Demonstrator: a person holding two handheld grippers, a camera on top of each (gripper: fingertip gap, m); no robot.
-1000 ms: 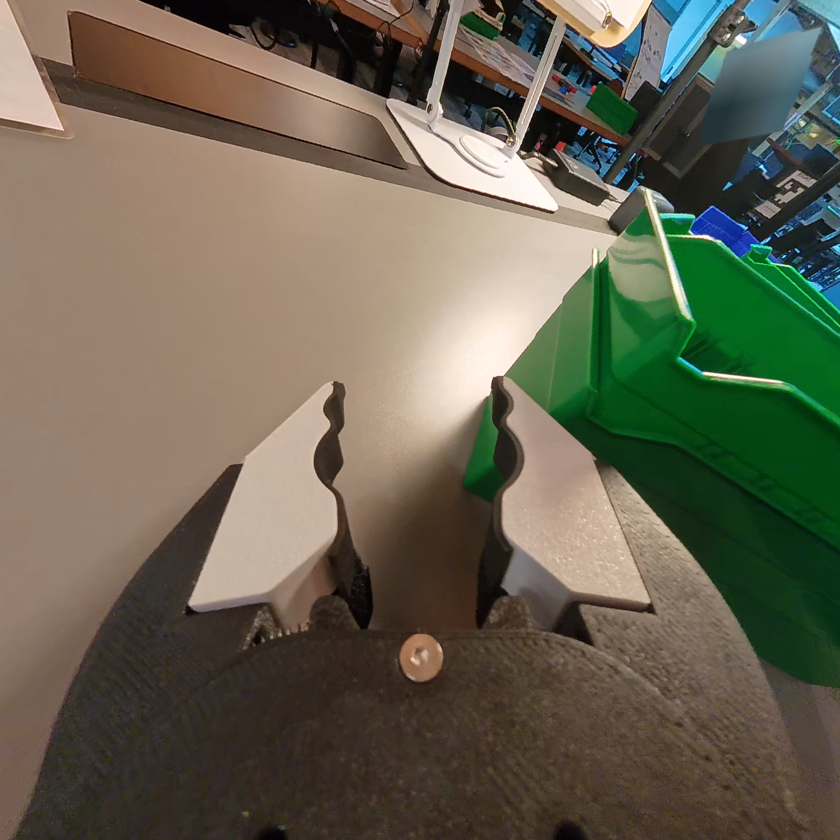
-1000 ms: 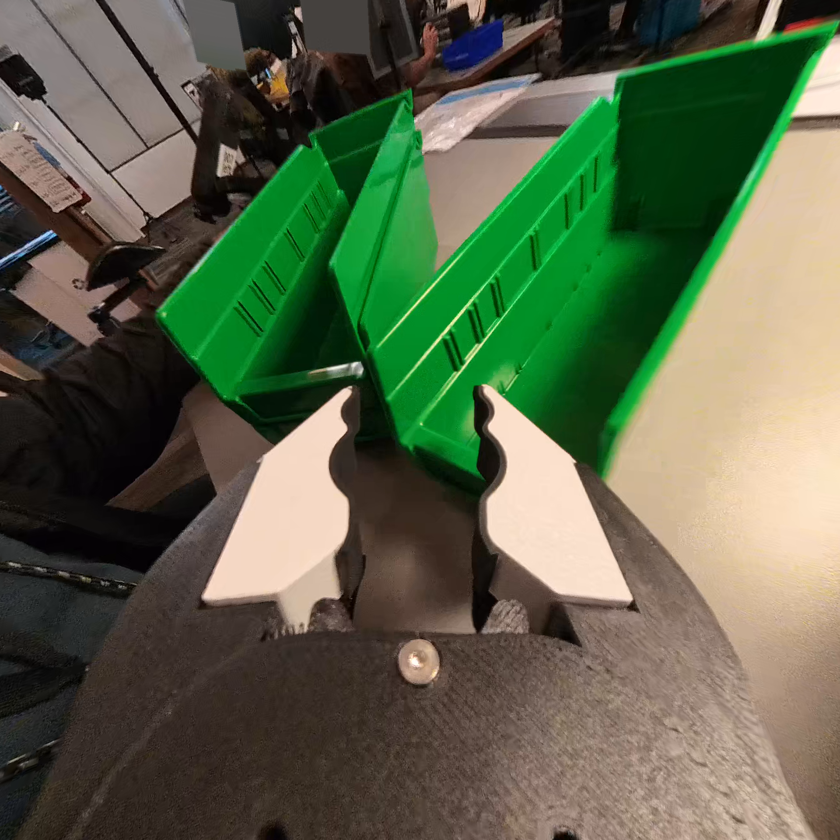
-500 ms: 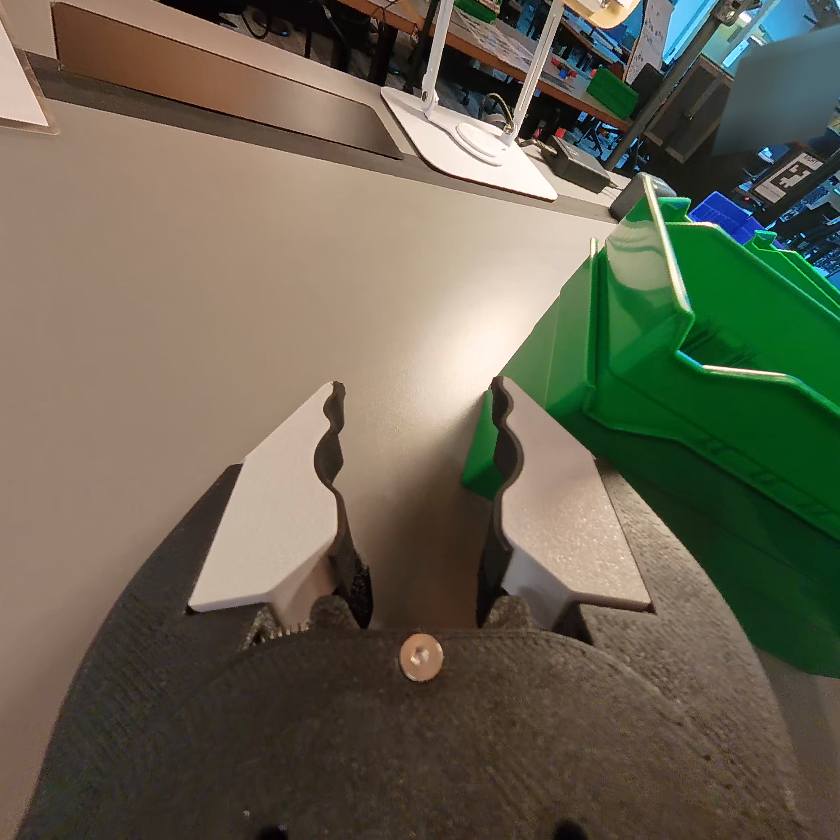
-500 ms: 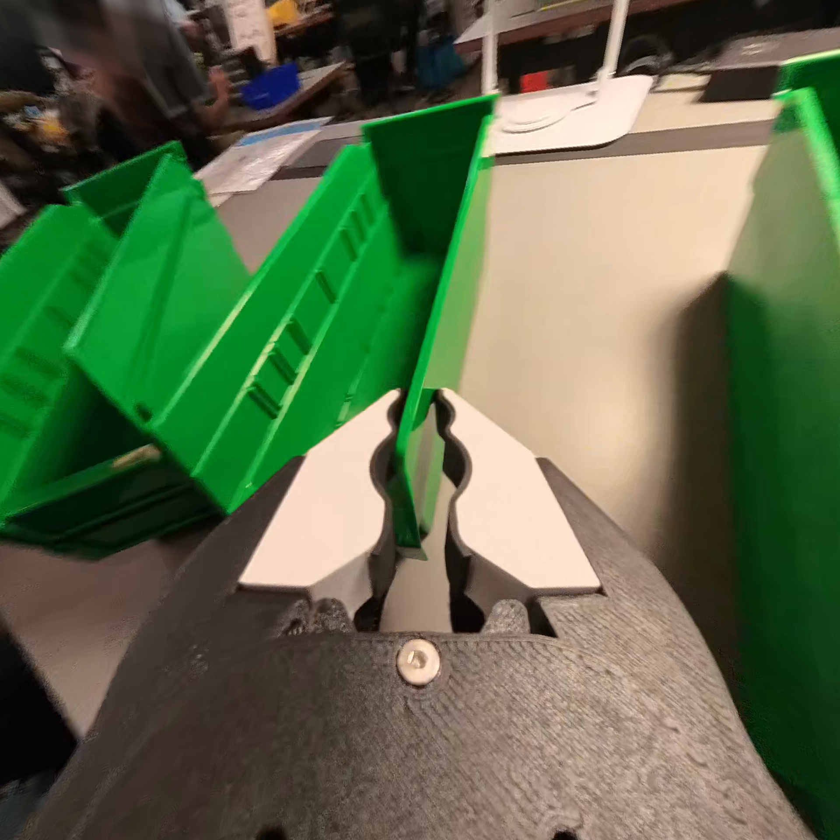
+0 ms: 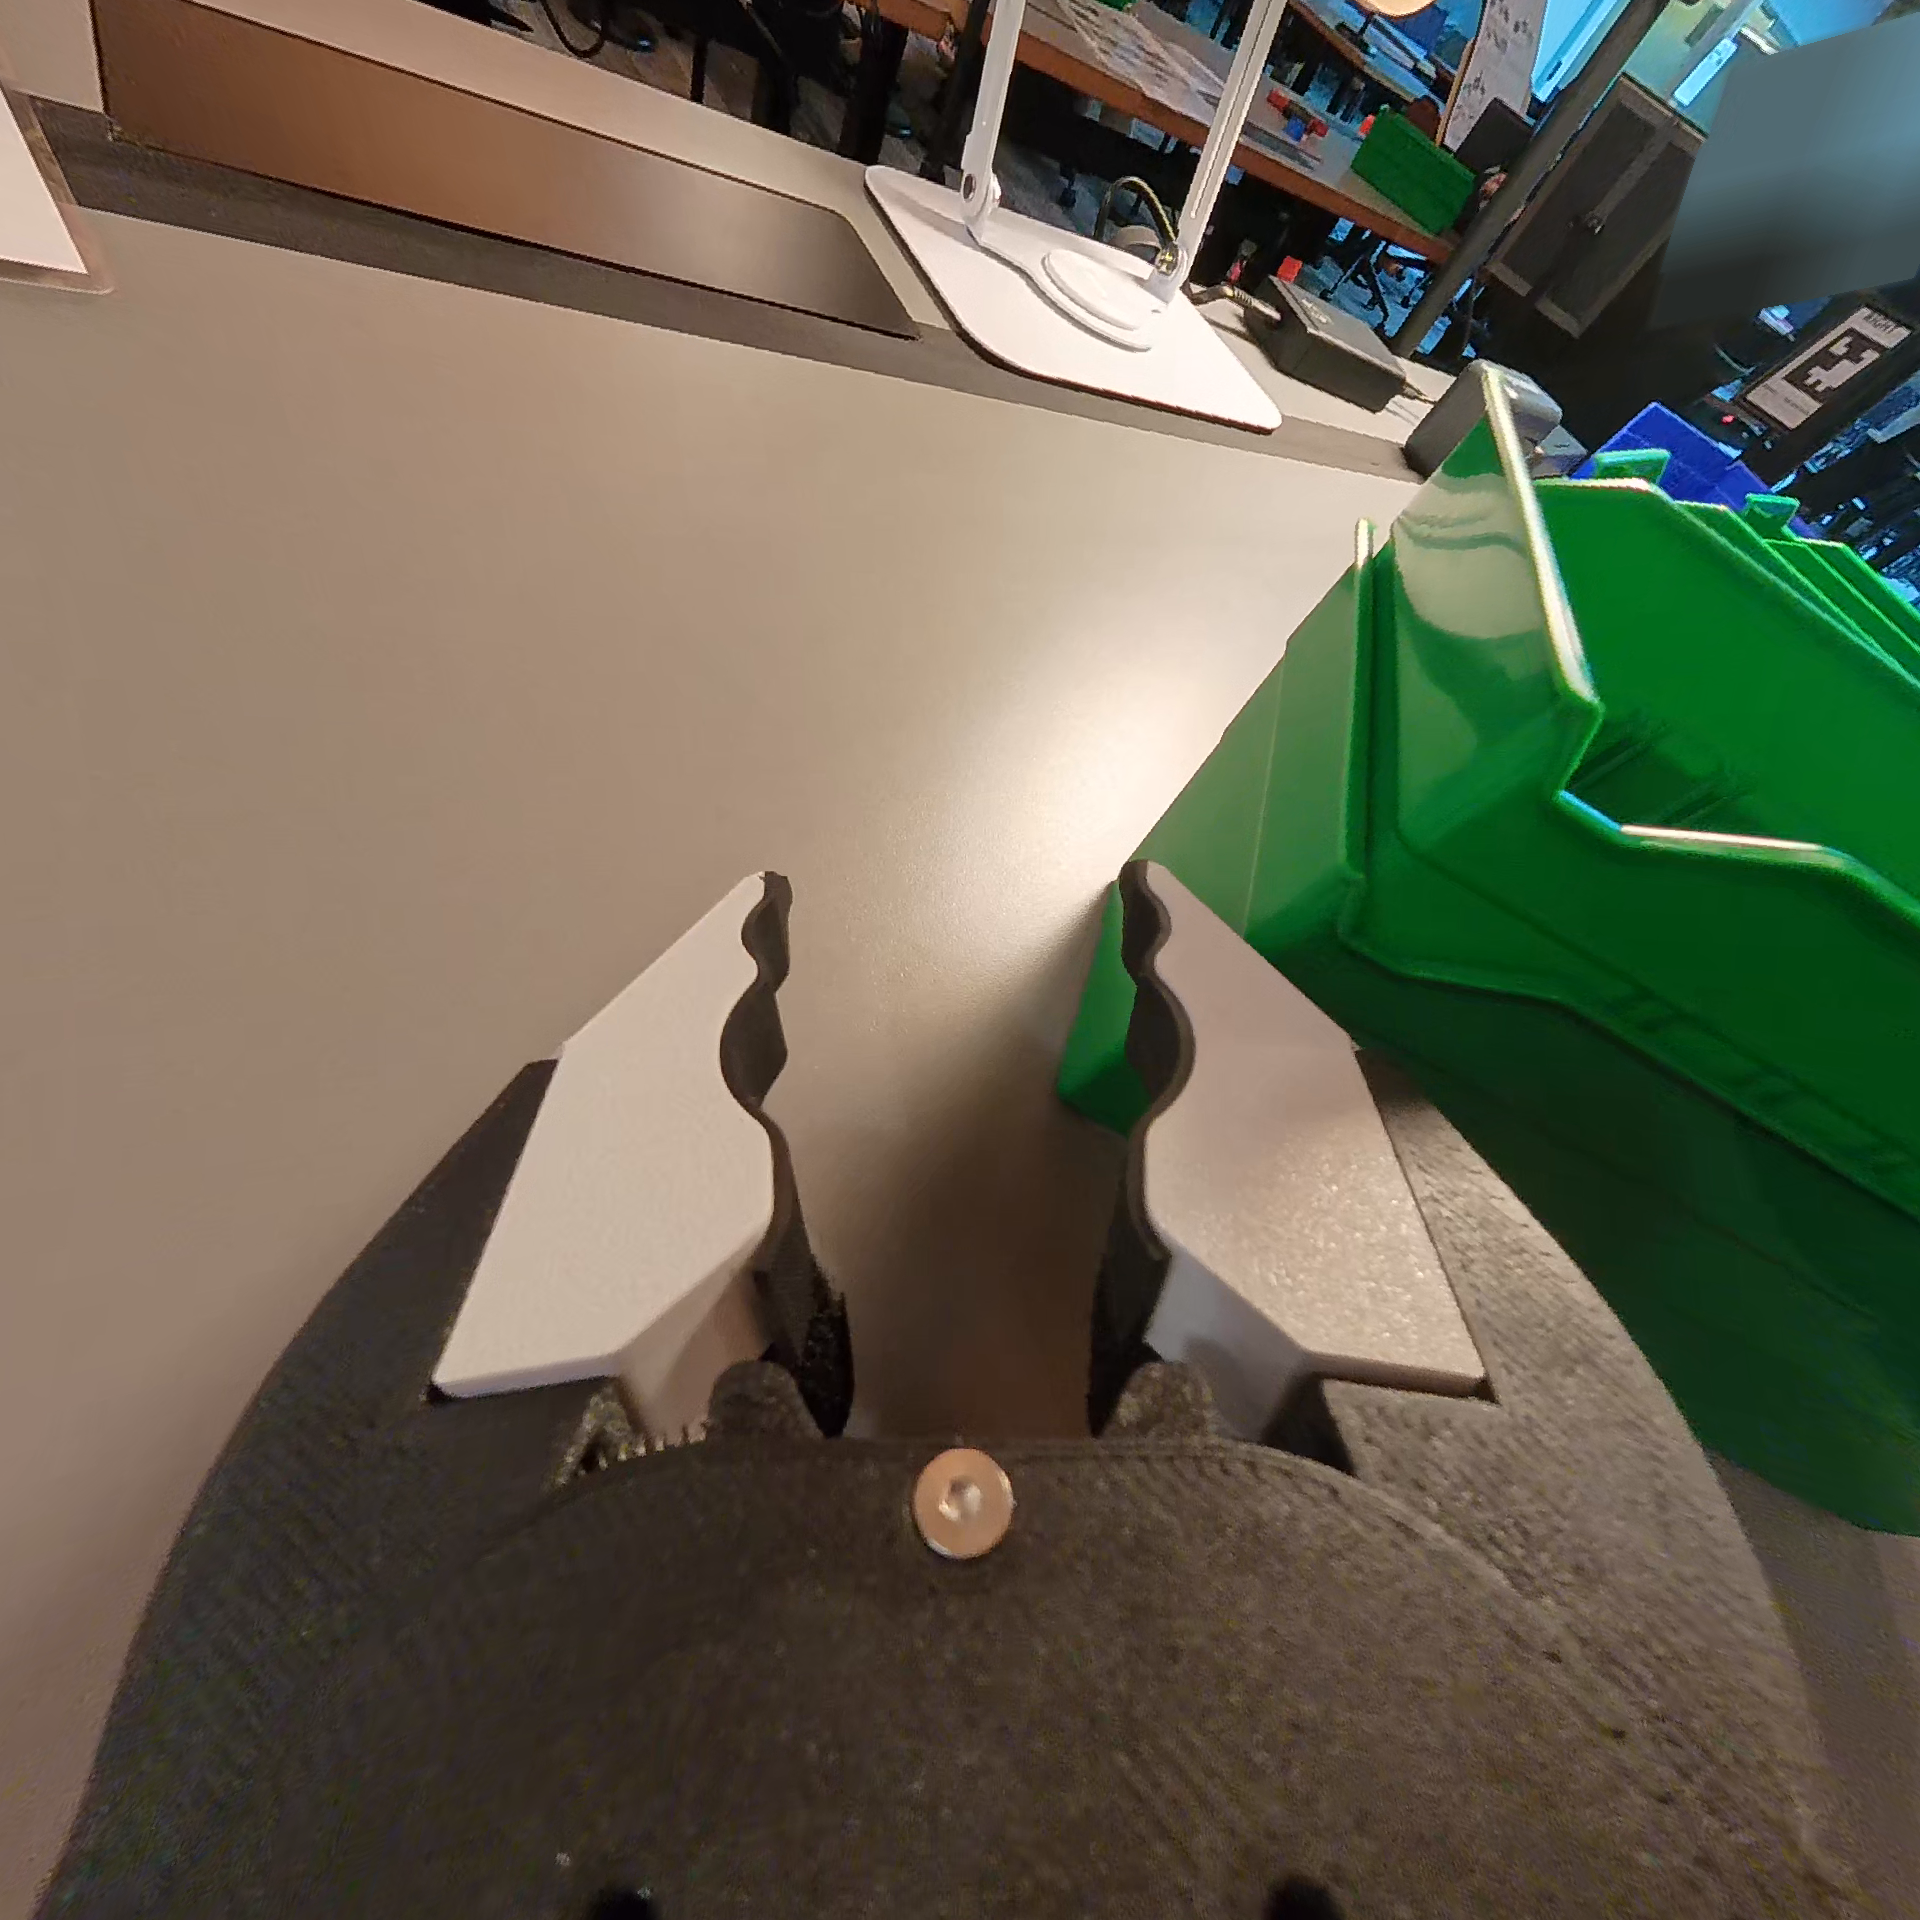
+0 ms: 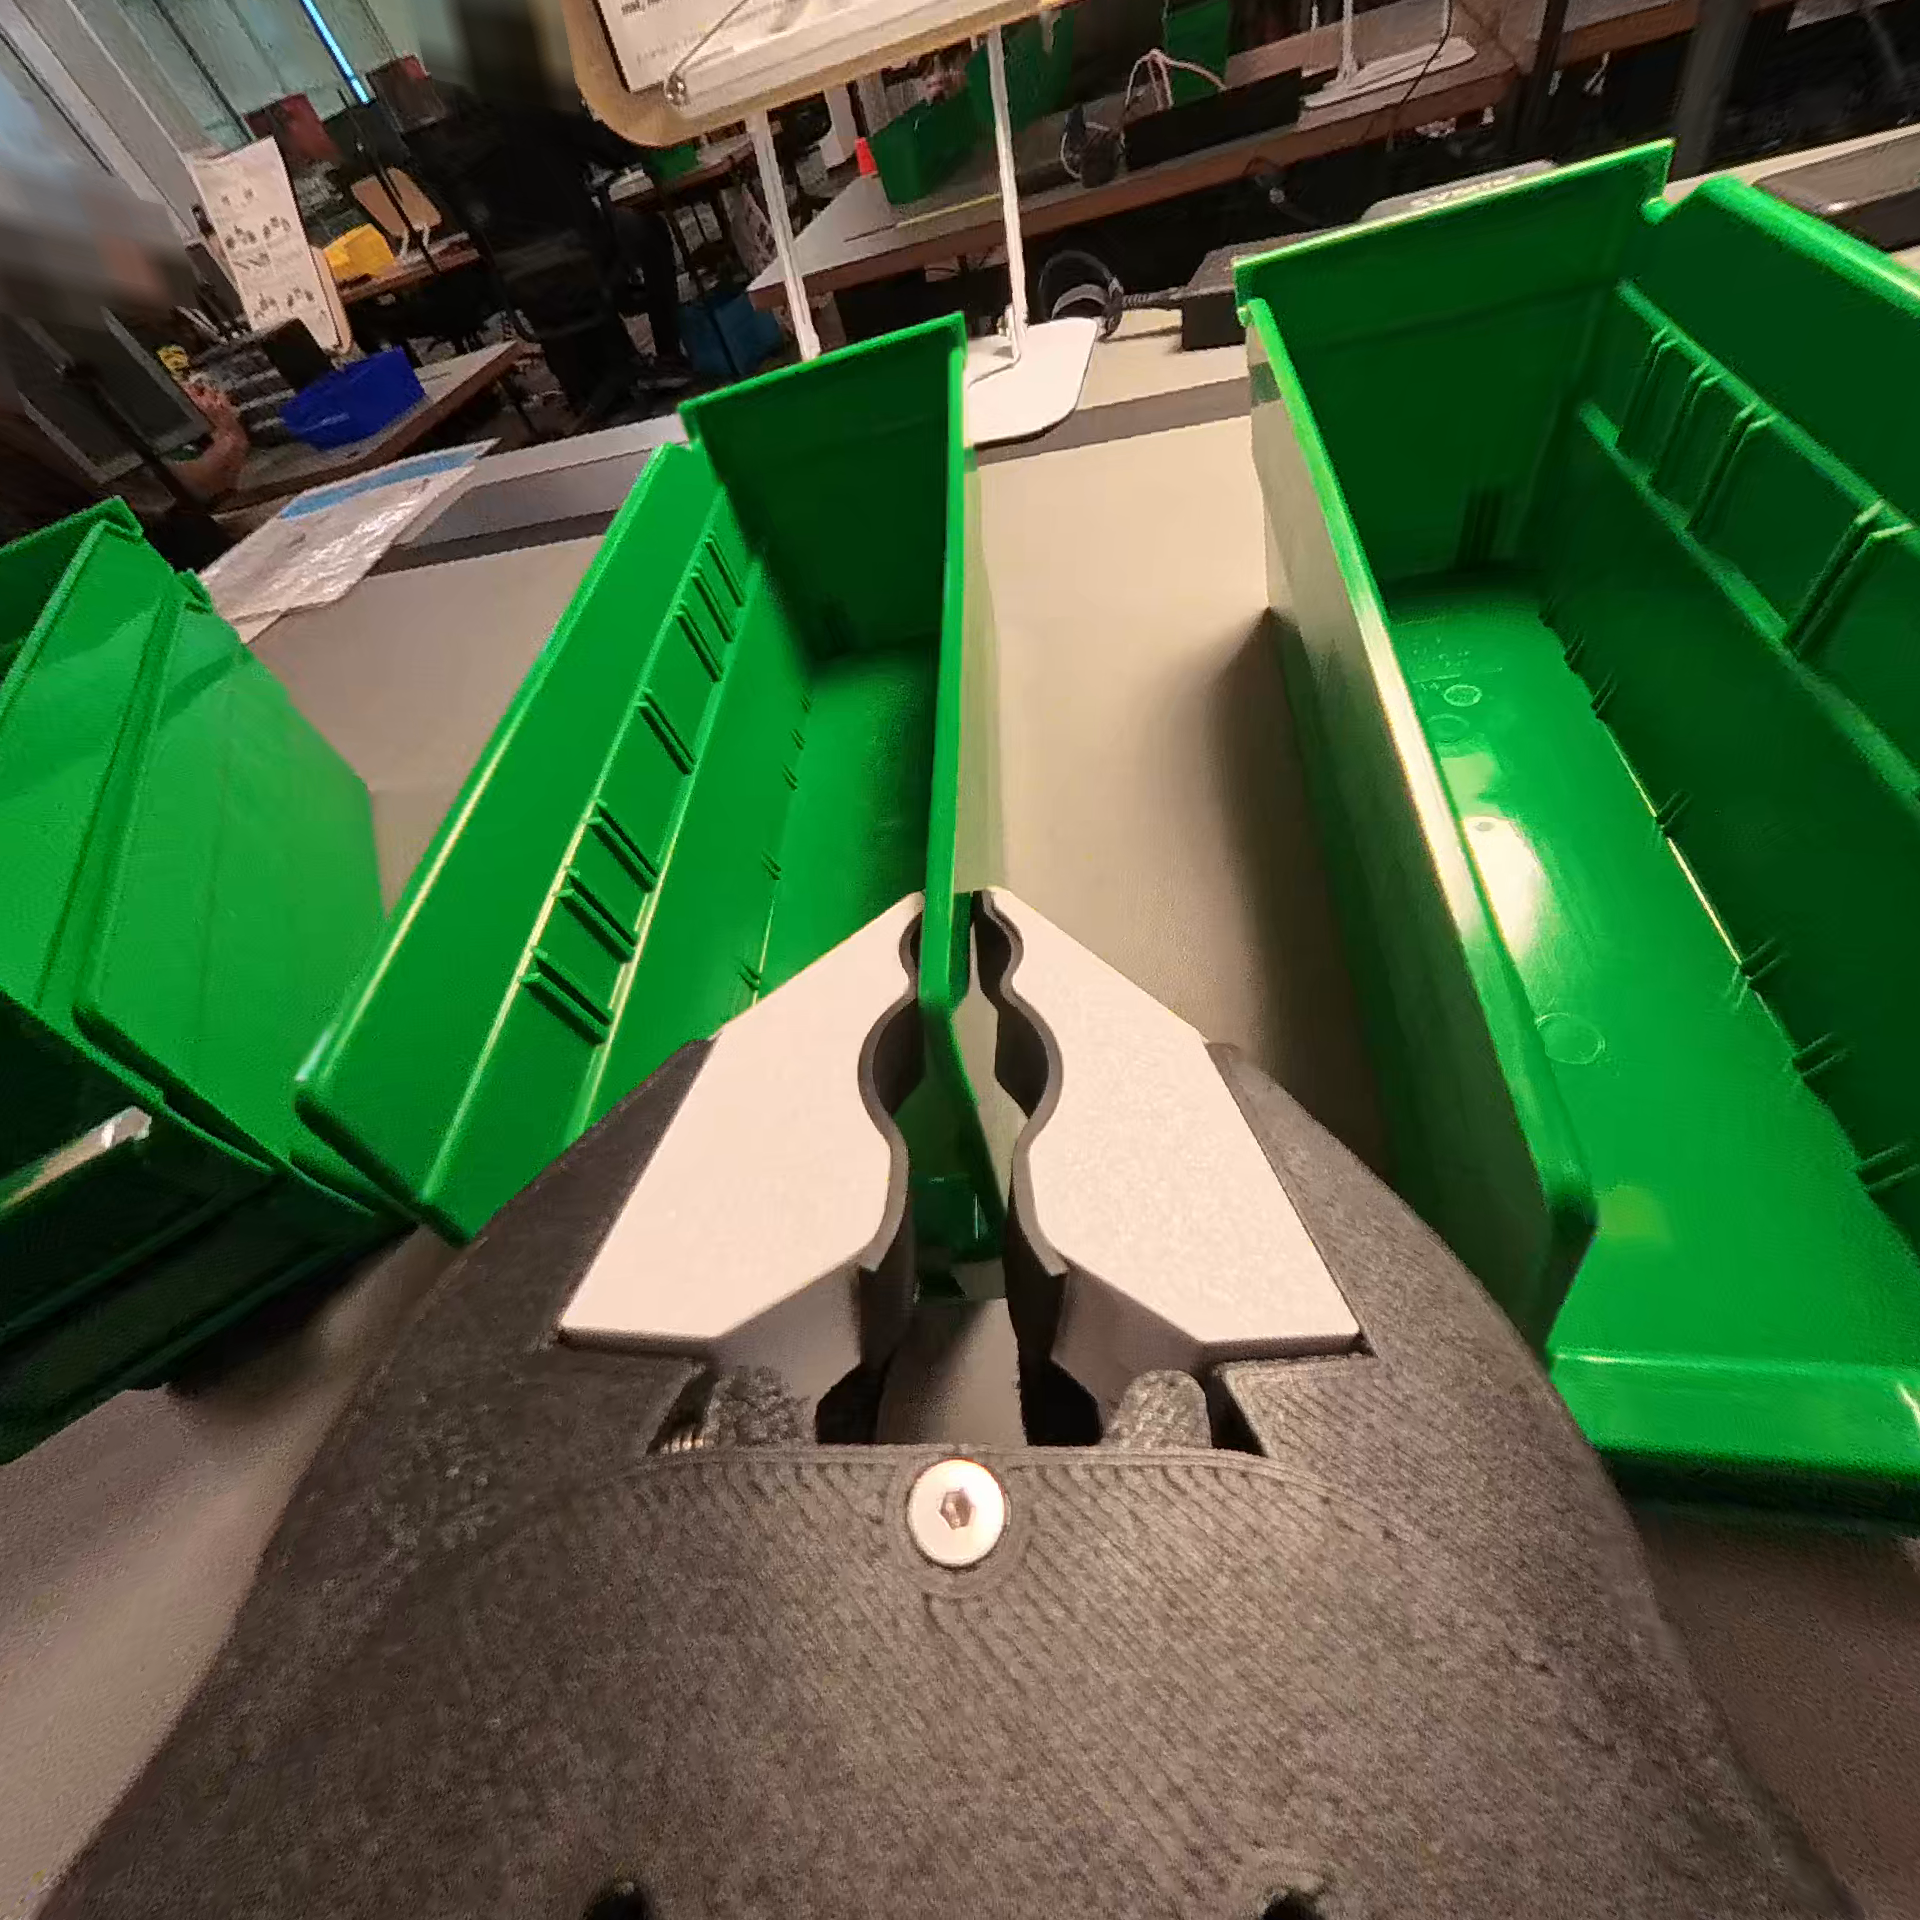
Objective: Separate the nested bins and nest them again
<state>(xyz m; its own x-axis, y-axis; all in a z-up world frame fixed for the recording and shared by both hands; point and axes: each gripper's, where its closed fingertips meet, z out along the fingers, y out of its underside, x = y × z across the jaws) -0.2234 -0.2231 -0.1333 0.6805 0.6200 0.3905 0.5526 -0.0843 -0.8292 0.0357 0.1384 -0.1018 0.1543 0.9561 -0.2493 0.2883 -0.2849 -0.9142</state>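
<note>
In the right wrist view my right gripper [image 6: 948, 920] is shut on the right side wall of a long green bin [image 6: 665, 790], holding it tilted. A second green bin [image 6: 1579, 748] stands alone on the table to its right. A stack of nested green bins [image 6: 156, 883] sits at the left. In the left wrist view my left gripper [image 5: 951, 894] is open and empty above the grey table [image 5: 520, 644], its right finger [image 5: 1226, 1049] close beside the corner of the nested green bins [image 5: 1558, 883].
A white lamp base [image 5: 1070, 312] and a dark recessed strip [image 5: 468, 197] lie along the table's far edge. A black box [image 5: 1330, 338] sits behind the lamp. Other workbenches and a person fill the background.
My right gripper moved onto the bin's side wall and closed on it, then swung right with it; a second separate bin came into view. My left gripper stayed open and barely shifted.
</note>
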